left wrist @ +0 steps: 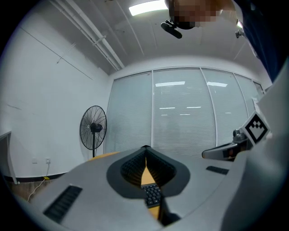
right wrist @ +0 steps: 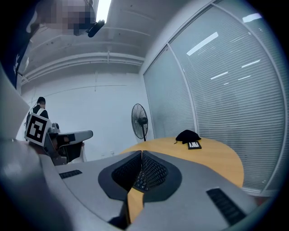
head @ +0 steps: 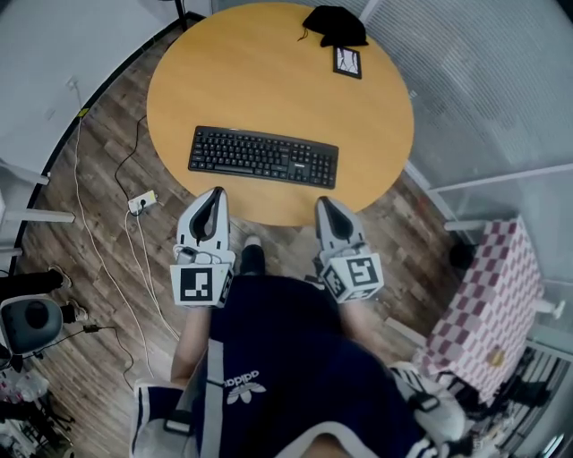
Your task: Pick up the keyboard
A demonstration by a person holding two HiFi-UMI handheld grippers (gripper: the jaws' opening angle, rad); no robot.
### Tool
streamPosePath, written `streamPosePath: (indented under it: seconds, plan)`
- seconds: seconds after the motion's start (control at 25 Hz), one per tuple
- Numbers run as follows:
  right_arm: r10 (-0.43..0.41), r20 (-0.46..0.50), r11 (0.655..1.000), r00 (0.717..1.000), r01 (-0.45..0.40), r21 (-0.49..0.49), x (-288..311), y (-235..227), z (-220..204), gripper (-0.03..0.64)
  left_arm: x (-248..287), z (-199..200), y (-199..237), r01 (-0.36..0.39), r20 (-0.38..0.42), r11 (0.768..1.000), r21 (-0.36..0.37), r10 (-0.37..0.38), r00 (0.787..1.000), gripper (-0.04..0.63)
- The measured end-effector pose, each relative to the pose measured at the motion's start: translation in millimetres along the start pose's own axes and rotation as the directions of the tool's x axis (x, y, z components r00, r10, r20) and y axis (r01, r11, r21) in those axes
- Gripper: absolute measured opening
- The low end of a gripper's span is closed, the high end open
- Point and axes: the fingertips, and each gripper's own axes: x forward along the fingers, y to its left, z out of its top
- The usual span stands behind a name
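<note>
I note the left gripper (head: 215, 193) and right gripper (head: 324, 204) both closed, empty, at the table (head: 269, 80) edge, just short of the keyboard (head: 263, 156).

L gripper (head: 215, 199) & R gripper (head: 324, 207): jaws closed, empty, side by side.

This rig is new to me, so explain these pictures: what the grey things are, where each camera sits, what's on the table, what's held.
No robot: a person holds a two-jaw gripper in each hand. One picture looks down from the person's head; the others look along each gripper's jaws. The left gripper and right gripper are shut and empty, at the near edge of the round table. On it lie a black keyboard, a black cloth and a small dark card.
</note>
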Motion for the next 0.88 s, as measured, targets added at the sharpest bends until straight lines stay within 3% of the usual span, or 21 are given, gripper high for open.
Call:
streamPosePath:
  seconds: [0.48,0.88]
  plan:
    - [-0.058,-0.006,0.998,0.998,0.058,0.007,21,4,2,0.006,33,-11,17,0.093,-0.041,0.996,0.012,-0.092,0.995,0.006]
    - [-0.062,-0.004,0.998,0.998,0.062,0.018,38,-20,11,0.006,52,-11,18,0.063,-0.060,0.998,0.016,-0.062,0.996,0.006]
